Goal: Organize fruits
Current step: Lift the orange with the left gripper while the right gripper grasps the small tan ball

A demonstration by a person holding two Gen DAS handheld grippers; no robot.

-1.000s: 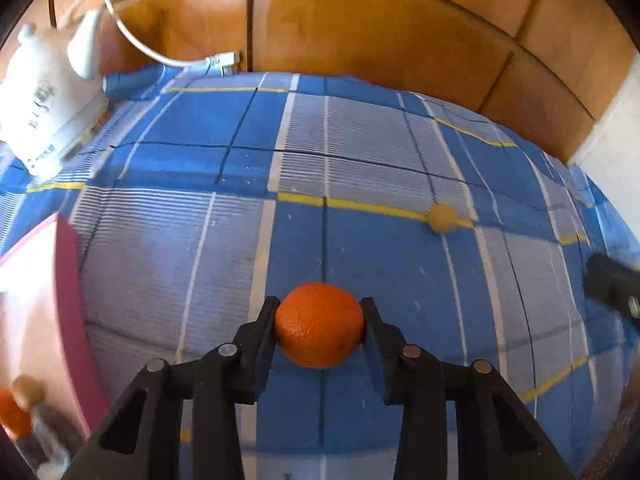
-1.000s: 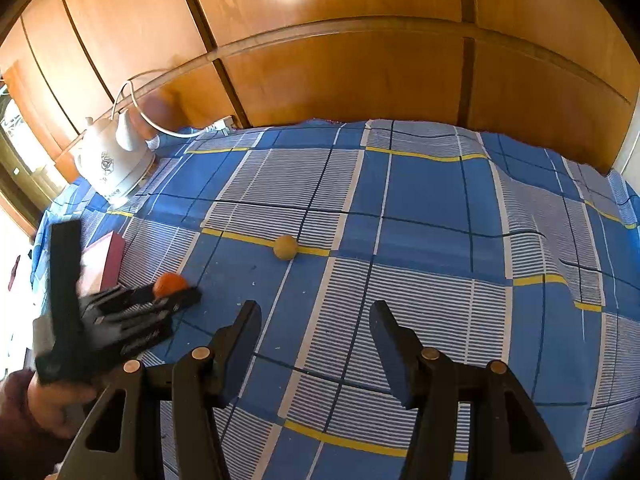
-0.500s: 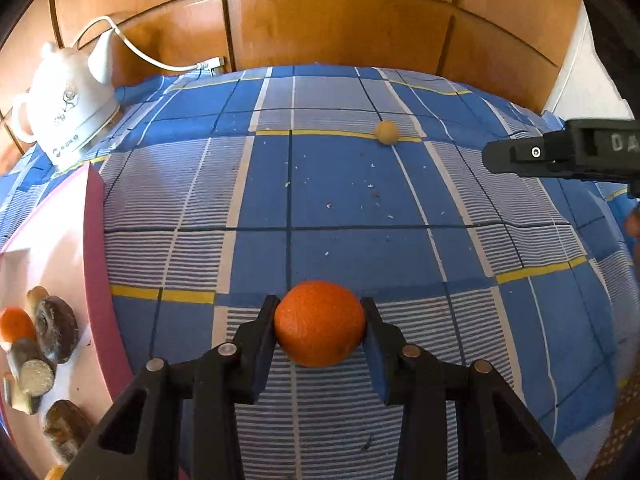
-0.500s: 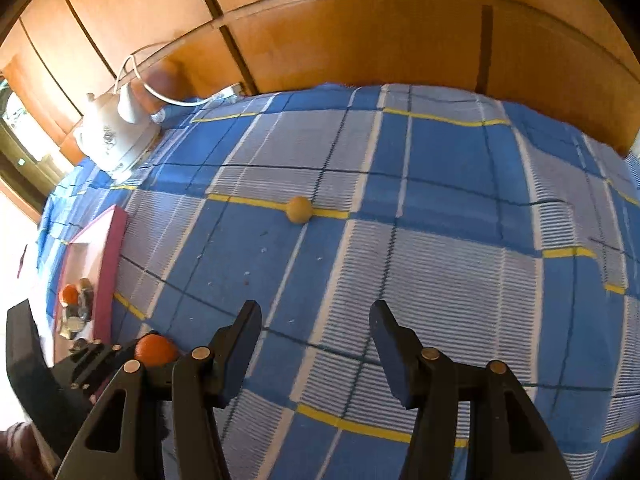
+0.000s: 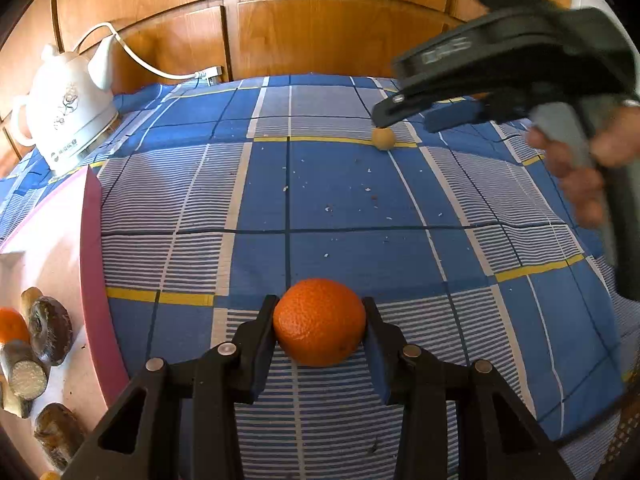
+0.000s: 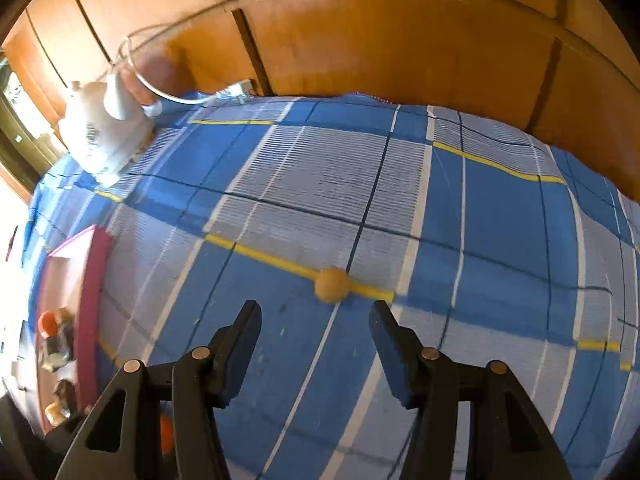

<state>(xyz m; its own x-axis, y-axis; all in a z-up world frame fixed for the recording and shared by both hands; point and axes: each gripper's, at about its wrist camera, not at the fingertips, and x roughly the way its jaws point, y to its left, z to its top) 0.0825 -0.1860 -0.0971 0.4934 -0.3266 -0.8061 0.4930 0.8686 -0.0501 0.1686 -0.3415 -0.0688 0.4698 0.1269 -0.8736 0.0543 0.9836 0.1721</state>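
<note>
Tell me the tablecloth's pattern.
The tablecloth is blue plaid with white-striped panels and yellow lines; clearest in the left wrist view.

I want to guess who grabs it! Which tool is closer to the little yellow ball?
Right. The right tool hangs open just short of the little yellow ball, not touching it. The left tool is far back across the blue cloth, shut on the orange.

Landmark: pink tray (image 5: 91, 264). Cloth (image 5: 340, 208) right of tray wide open, only small tan ball (image 5: 383, 138) far right, right gripper (image 5: 404, 118) hanging over it. Kettle (image 5: 68, 112) plus cord block corner behind tray.
</note>
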